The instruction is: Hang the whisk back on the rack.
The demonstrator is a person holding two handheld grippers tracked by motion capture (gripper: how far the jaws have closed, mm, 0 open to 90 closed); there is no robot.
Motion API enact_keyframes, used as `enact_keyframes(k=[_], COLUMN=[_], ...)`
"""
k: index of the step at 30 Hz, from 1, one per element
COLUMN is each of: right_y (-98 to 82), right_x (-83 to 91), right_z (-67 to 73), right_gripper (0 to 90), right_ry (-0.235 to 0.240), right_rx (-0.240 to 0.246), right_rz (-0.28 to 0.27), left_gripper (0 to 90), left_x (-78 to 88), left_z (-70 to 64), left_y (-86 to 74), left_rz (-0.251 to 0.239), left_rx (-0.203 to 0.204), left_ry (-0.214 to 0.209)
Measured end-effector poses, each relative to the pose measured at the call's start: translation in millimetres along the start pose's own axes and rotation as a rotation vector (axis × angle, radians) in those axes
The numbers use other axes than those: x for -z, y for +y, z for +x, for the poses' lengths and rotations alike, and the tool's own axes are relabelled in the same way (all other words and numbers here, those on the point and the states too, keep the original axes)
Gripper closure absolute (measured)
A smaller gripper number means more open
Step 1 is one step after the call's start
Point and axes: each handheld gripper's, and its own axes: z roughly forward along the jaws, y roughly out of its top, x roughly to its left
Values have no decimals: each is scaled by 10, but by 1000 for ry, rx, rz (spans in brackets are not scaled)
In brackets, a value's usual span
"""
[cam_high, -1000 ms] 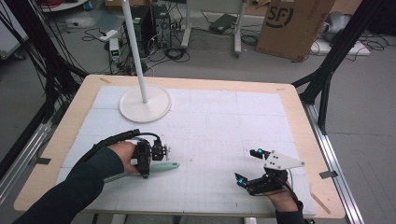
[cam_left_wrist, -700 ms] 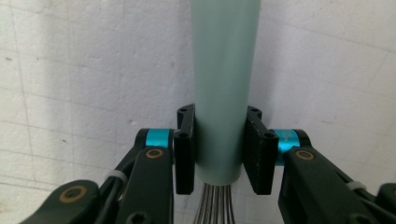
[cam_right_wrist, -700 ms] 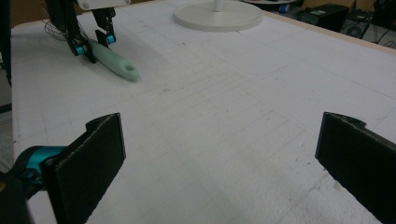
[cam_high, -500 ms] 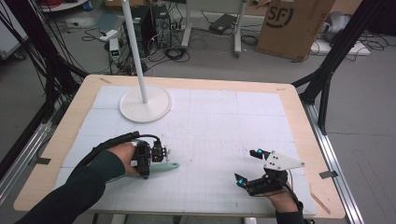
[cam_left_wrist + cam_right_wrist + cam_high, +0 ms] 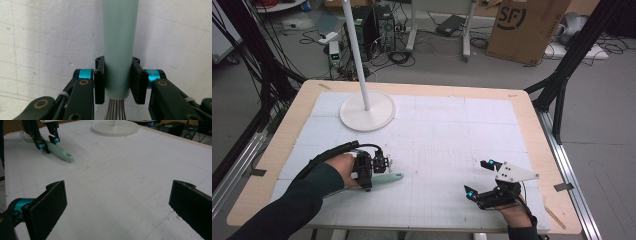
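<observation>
Gripping is the step in hand, by my reading: the left gripper (image 5: pixel 379 165) at about 8 o'clock on the table (image 5: pixel 492 130) has its jaws clamped on the pale green handle of a whisk (image 5: pixel 119 45), which lies flat on the white gridded surface. Next move probably calls for a lift, with grip kept firm so the smooth handle does not slip or swing. Lamp base (image 5: pixel 367 111) stands well apart at 11 o'clock. Right gripper (image 5: pixel 479 179) rests idle at 5 o'clock, jaws wide apart, nothing between them. In the left gripper view the pads press the handle on both sides just above its wire end; the wires run down between the jaws, the handle's free end at 12 o'clock.
</observation>
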Motion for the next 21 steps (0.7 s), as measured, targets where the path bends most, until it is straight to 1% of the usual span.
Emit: enact_keyframes(k=[3,5,6,11,15,16,19,21], right_y=[-5,-6,-6,-7,-7,-7,-9,-9], right_x=[4,5,5,1,4,6,10,8], right_z=[-7,-9,-9,-9,-10,-12,-19,-19], right_gripper=[4,4,4,4,4,4,4,4], right_ry=[-2,-2,-2,-3,-3,-4,-6,-5], right_rx=[0,-2,-2,0,-4,-5,-5,-5], right_rz=[-1,-1,0,1,0,-1,-2,-1], left_gripper=[694,694,694,694,694,694,694,694], left_x=[63,99,122,207,271,292,340,369], left_z=[29,51,57,94,114,122,136,135], left_y=[-48,-73,-92,-155,-205,-216,-245,-256], left_rz=[-32,-46,-56,-98,-137,-135,-153,-160], left_rx=[29,29,41,63,87,91,107,110], left_ry=[-4,2,1,-6,-1,-4,-19,-18])
